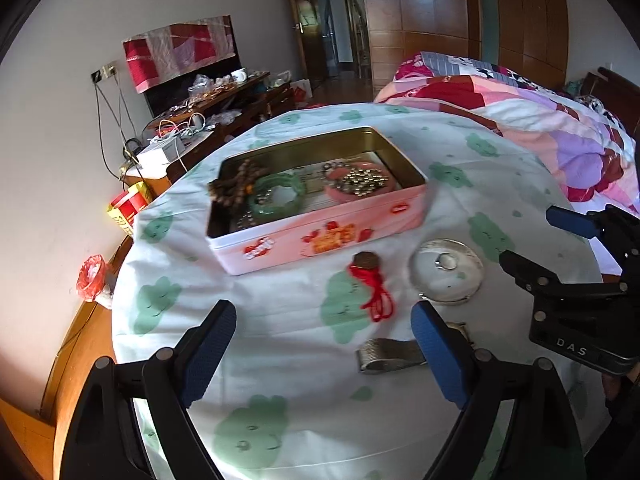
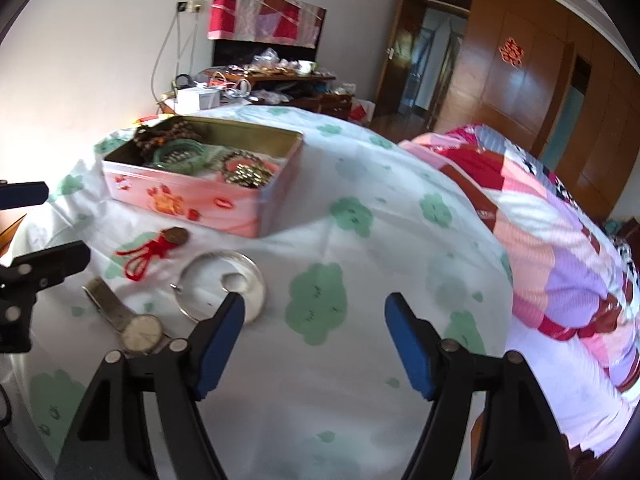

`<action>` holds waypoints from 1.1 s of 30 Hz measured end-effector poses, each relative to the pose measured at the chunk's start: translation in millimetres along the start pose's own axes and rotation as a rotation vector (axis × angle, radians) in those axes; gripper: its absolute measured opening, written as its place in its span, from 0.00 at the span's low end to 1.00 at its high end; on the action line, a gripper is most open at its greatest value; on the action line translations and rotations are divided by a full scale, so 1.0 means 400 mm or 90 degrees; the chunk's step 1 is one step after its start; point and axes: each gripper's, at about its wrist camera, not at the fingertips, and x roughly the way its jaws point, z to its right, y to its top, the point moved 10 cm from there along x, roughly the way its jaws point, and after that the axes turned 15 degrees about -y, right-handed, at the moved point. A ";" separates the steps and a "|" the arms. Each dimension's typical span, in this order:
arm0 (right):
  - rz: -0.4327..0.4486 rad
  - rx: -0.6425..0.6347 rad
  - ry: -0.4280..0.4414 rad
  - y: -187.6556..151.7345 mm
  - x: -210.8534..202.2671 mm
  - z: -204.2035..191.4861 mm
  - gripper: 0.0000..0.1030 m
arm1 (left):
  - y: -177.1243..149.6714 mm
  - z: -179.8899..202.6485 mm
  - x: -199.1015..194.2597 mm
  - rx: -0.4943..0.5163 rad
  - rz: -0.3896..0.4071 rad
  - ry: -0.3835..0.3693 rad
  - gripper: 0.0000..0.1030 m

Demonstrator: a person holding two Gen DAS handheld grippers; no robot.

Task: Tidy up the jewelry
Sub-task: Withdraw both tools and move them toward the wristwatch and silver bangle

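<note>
Pink tin [image 1: 320, 236] already holds beads; watch [image 2: 138, 330], silver bangle [image 2: 224, 284], red-corded pendant [image 1: 366, 264] await on cloth. Left gripper [image 1: 324, 356], right gripper [image 2: 316, 344] gape wide, empty, poised to collect.

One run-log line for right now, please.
left hand-held gripper: open, empty | right hand-held gripper: open, empty | watch, pendant, silver ring: outside tin
</note>
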 end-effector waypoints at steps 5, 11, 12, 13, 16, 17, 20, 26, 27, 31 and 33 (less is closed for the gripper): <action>-0.013 0.019 -0.008 -0.016 0.003 0.030 0.72 | -0.009 0.046 0.036 -0.005 -0.023 -0.023 0.87; -0.029 0.032 -0.033 -0.052 0.012 0.079 0.72 | -0.029 0.090 0.066 0.013 -0.052 -0.038 0.87; -0.034 0.041 -0.034 -0.059 0.015 0.091 0.72 | -0.031 0.095 0.067 0.017 -0.054 -0.038 0.87; -0.040 0.055 -0.034 -0.066 0.021 0.108 0.72 | -0.032 0.099 0.069 0.019 -0.056 -0.038 0.87; -0.047 0.077 -0.038 -0.077 0.027 0.133 0.73 | -0.038 0.113 0.077 0.032 -0.065 -0.041 0.87; -0.046 0.081 -0.038 -0.077 0.027 0.135 0.73 | -0.042 0.115 0.081 0.035 -0.070 -0.040 0.87; -0.043 0.083 -0.038 -0.077 0.027 0.136 0.73 | -0.053 0.122 0.094 0.039 -0.083 -0.046 0.87; -0.039 0.077 -0.031 -0.076 0.021 0.119 0.73 | -0.079 0.067 0.121 -0.013 -0.113 -0.047 0.87; -0.038 0.078 -0.031 -0.074 0.020 0.117 0.73 | -0.080 0.043 0.120 -0.023 -0.110 -0.033 0.87; -0.031 0.079 -0.019 -0.065 0.014 0.102 0.73 | -0.088 -0.054 0.109 -0.085 -0.093 -0.028 0.87; -0.030 0.075 -0.012 -0.060 0.013 0.089 0.73 | -0.085 -0.081 0.105 -0.080 -0.085 -0.011 0.87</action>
